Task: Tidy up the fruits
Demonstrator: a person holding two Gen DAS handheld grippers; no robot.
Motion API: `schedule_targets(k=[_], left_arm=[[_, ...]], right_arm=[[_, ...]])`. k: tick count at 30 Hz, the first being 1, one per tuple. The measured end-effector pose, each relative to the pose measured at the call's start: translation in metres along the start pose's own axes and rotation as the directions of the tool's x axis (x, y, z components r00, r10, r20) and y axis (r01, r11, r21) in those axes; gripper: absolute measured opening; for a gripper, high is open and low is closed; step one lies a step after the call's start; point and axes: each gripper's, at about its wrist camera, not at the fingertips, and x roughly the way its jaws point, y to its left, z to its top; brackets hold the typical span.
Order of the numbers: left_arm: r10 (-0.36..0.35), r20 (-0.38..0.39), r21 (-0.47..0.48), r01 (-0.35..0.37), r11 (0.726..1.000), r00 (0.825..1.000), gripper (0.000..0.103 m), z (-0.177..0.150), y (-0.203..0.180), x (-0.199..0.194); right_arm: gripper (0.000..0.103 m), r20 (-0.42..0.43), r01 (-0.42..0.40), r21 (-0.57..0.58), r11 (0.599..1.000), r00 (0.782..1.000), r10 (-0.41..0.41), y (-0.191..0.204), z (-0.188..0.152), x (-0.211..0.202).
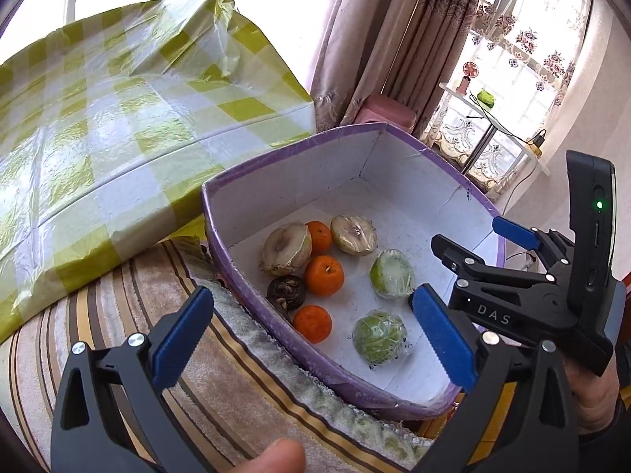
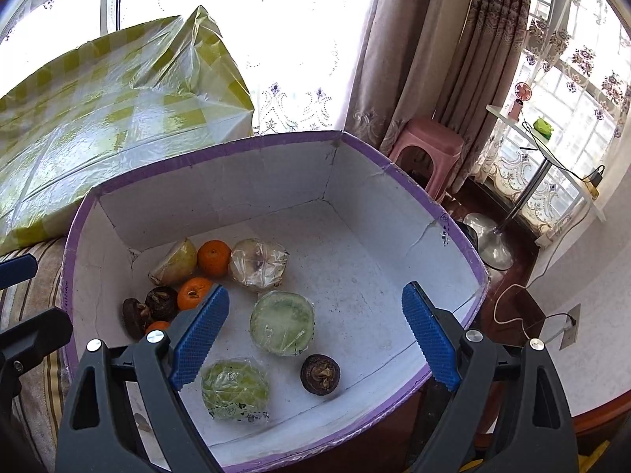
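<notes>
A purple-rimmed cardboard box point(image 1: 284, 159) point(image 2: 221, 146) holds the fruit. Inside are three oranges point(image 1: 324, 275) point(image 2: 213, 257), two pale wrapped fruit halves point(image 1: 286, 248) point(image 2: 258, 263), two green wrapped fruits point(image 1: 379, 338) point(image 2: 282, 322) and dark brown round fruits point(image 1: 286, 291) point(image 2: 320, 373). My left gripper point(image 1: 311, 339) is open and empty, above the box's near left wall. My right gripper point(image 2: 315, 335) is open and empty, above the box's near right part; it also shows in the left wrist view point(image 1: 473, 260).
The box rests on a striped cloth point(image 1: 118, 315). A big package in yellow-green checked plastic point(image 1: 118, 118) point(image 2: 110, 126) lies behind and left of it. A pink stool point(image 2: 428, 153), curtains and a small glass side table point(image 2: 552, 149) stand to the right.
</notes>
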Motion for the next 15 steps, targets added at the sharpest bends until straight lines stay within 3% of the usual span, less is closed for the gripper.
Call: schedule_targets(k=[15], left_arm=[[0.008, -0.019, 0.023, -0.008, 1.0, 1.0, 0.101, -0.0021, -0.004, 0.006]], right_arm=[[0.086, -0.002, -0.008, 0.001, 1.0, 1.0, 0.008, 0.0023, -0.0009, 0.0017]])
